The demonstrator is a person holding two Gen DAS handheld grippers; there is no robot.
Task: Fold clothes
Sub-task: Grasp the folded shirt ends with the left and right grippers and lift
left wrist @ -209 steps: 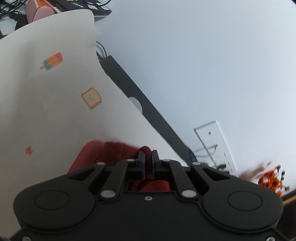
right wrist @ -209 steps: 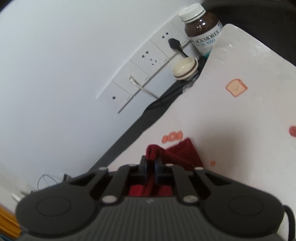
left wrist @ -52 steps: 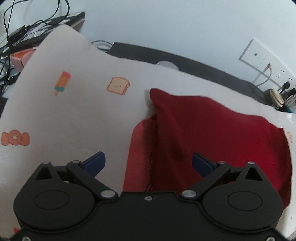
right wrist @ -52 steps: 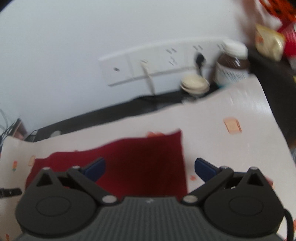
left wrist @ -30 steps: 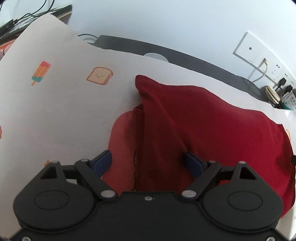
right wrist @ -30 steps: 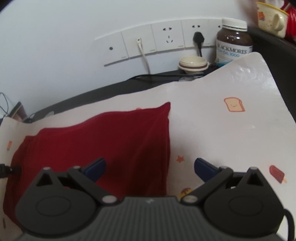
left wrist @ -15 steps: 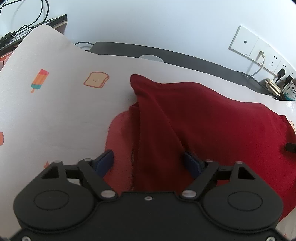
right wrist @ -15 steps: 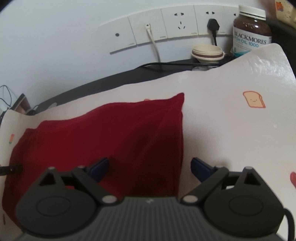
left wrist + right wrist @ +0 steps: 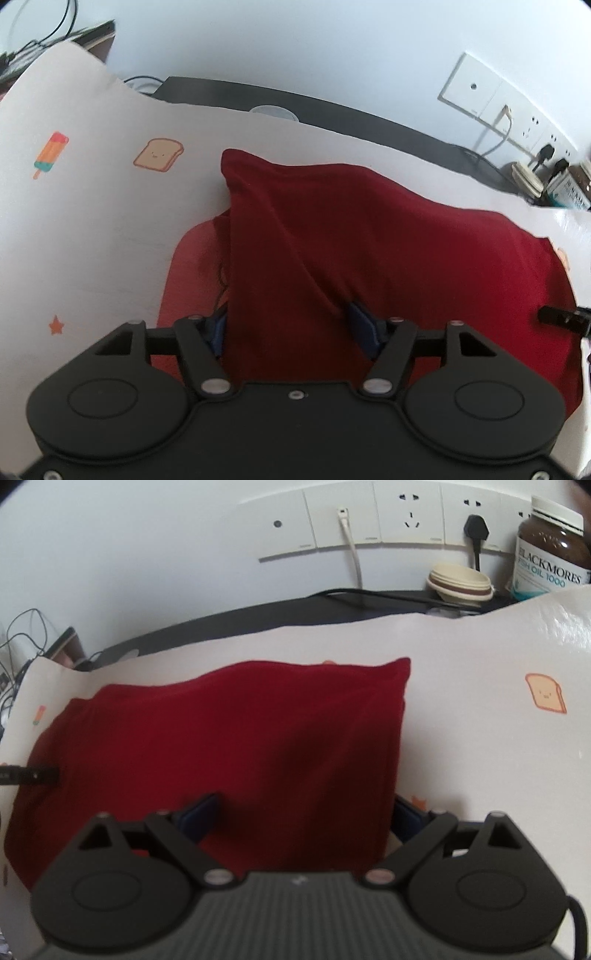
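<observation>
- Since the picture from a second ago, the left hand-held gripper (image 9: 291, 325) has been drawing its jaws closer, and a raised fold of the red garment (image 9: 369, 251) now stands between its blue pads (image 9: 364, 325); whether the pads already press on the cloth cannot be told.
- Compared with that same earlier moment, the right hand-held gripper (image 9: 303, 814) sits lower and nearer the cloth, so the garment (image 9: 221, 738) fills more of its view.
- The right hand-held gripper's jaws stand wide apart, straddling the near right edge of the garment: the left pad (image 9: 199, 814) lies over the red cloth, the right pad over the white cover just beside the edge. Nothing is clamped.
- The red garment lies spread on the bench, on a white cover (image 9: 92, 221) printed with small pictures: an ice lolly (image 9: 51, 153), a slice of toast (image 9: 159, 155), a star (image 9: 56, 325).
- In the left wrist view the garment's left side is bunched into a ridge that runs from its far corner down to the gripper, with a lighter red layer showing beside it.
- In the right wrist view the garment's far right corner (image 9: 402, 664) is squared and lies flat.
- Behind the bench, a row of wall sockets (image 9: 369, 517), a brown supplement bottle (image 9: 550, 550) and a small stack of cream bowls (image 9: 460, 583).
- Each gripper's black tip shows at the edge of the other's view.
</observation>
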